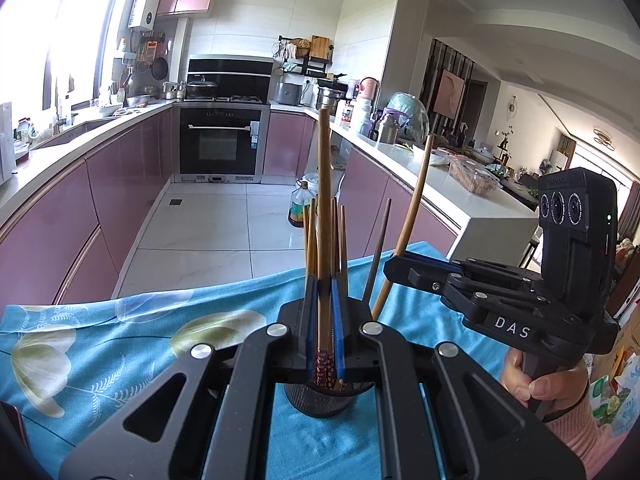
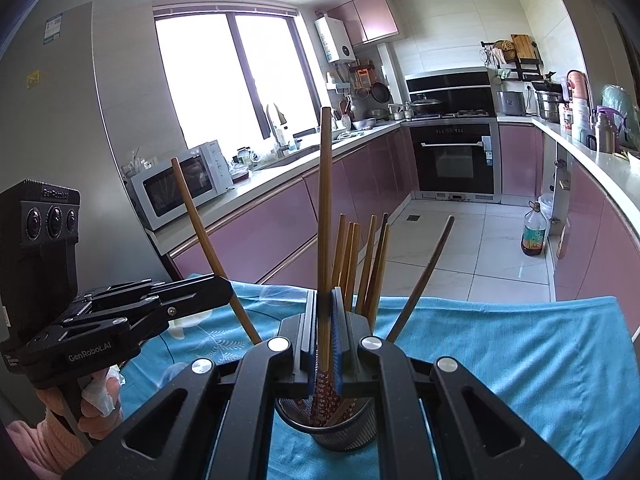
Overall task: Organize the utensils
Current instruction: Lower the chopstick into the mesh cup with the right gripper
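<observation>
Both tools were clamped on chopsticks over the holder. The left gripper (image 1: 325,292) had its blue pads (image 1: 312,320) pressed tight on a long wooden chopstick (image 1: 324,200), whose red-patterned lower end dipped to the rim of the black mesh holder (image 1: 316,402) directly beneath the jaws. The right gripper (image 2: 324,300), likewise closed, pinched a second long chopstick (image 2: 325,200) in the same manner, its patterned tip apparently already inside the cup.

Each stick ran lengthwise along its tool's fingers, nearly upright, with the holder's mouth straight below – so the release looked to turn on a short drop along that axis, not a sideways reach. Neither hand seemed clearly nearer; the two grippers met over the cup from opposite sides, each showing in the other's view as it held its stick at a slant.

Just ahead of the jaws, a cluster of shorter chopsticks (image 2: 348,256) stood in the holder, and a dark one (image 2: 424,280) leaned out to the right of the right-hand tool. The crowding suggested that a released stick might lean on its neighbours rather than fall clean to the bottom.

The holder rested on a blue floral cloth (image 1: 140,340) that spread to either side of the tools. Beyond the cloth's far edge lay a tiled floor – with pink cabinets to both sides, a microwave (image 2: 180,188) off to the left of the right tool, and a built-in oven (image 1: 218,140) at the far end
</observation>
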A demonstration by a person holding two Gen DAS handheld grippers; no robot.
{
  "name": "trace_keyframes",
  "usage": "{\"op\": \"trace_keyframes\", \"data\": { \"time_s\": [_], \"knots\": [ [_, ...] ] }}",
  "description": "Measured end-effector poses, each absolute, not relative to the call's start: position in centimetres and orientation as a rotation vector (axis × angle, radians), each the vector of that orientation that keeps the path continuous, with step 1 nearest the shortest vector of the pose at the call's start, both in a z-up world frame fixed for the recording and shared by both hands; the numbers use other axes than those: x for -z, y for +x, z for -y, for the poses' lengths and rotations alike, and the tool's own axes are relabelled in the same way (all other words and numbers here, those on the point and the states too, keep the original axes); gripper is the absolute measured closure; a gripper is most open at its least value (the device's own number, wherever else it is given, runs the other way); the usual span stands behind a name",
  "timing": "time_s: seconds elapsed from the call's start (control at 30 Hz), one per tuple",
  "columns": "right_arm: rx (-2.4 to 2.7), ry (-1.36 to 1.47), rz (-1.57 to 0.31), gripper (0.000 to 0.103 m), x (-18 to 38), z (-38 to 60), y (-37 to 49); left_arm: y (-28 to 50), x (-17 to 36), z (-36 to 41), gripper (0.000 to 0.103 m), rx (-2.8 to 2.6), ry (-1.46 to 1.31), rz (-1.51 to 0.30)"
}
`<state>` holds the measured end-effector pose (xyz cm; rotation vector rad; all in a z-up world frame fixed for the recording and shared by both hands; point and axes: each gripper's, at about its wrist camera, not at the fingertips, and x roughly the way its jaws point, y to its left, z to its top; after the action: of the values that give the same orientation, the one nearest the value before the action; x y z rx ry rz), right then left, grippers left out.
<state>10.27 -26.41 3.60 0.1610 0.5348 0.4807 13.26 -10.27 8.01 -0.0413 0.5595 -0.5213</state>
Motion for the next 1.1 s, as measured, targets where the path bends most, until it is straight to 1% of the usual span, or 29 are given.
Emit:
{"op": "trace_keyframes", "data": {
  "time_s": [1.1],
  "knots": [
    [-0.480,0.162,-0.594,0.097,-1.6,26.1,11.3,15.1,-4.0,10.3,0.096,0.523,-0.023,-0.640]
  ]
}}
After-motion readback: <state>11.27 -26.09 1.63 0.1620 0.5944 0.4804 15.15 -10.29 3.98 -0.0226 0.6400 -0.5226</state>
